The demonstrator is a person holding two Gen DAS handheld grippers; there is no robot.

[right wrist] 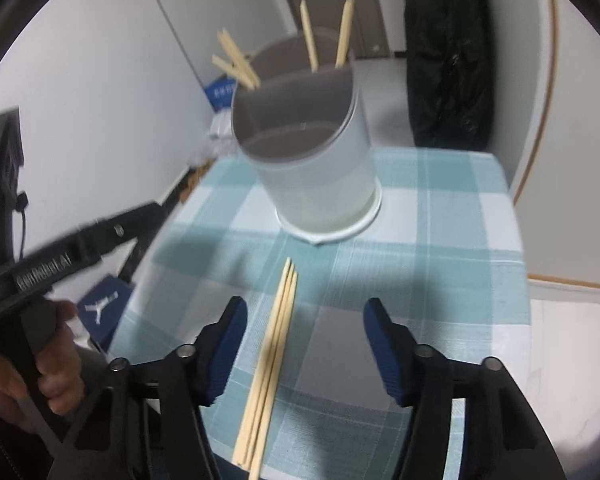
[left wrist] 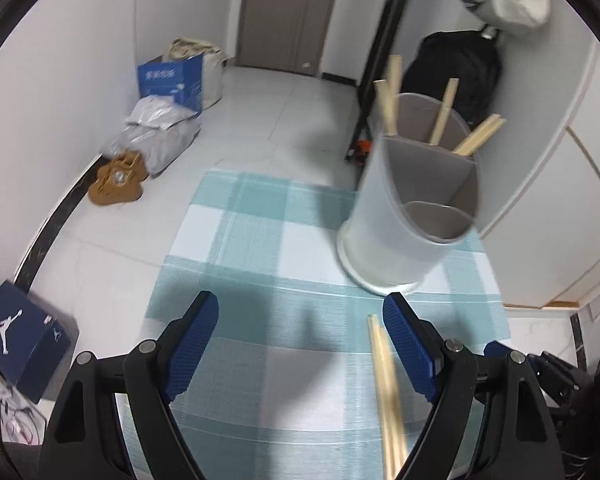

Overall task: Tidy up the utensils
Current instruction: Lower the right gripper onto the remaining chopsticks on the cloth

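At the bottom of the right wrist view, the right gripper (right wrist: 305, 330) gapes empty around three pale wooden chopsticks (right wrist: 270, 364) lying on the teal-and-white checked cloth (right wrist: 440, 240). The left gripper (left wrist: 300, 324) is wide open, holding nothing. Beyond, upper centre, the white divided cylindrical holder (right wrist: 320, 168) contains four more sticks.

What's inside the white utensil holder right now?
The utensil holder has grey dividers. Wooden chopsticks stand in its rear compartments, leaning outward. The front compartment looks empty as far as its visible depth shows; the holder's walls hide the compartment bottoms and the sticks' lower ends.
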